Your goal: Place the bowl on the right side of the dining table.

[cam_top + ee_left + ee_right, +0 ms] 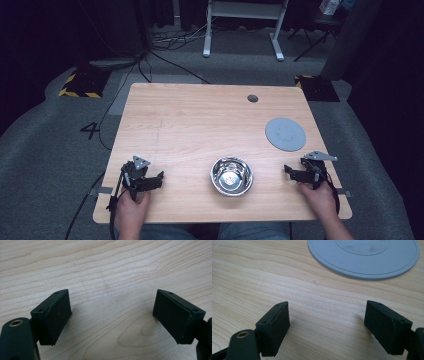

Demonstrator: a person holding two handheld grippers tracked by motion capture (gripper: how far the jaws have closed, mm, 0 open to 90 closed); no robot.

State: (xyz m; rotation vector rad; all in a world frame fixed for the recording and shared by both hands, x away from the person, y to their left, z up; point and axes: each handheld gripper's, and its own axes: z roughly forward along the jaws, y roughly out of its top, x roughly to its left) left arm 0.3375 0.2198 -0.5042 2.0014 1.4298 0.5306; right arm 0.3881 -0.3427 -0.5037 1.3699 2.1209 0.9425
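Nearest the camera, the left gripper and the right gripper each show two blocky matte-black jaws spread wide over bare, pale wood-grain table, pinching nothing. In the high view the steel bowl sits between the two grippers, apart from both: round, polished, mirror-bright inside. Just ahead of the right jaws lies a flat grey disc, smooth and dull, with faint concentric rings. By my judgement the work has not begun: the bowl is untouched and every step of handling it is left.
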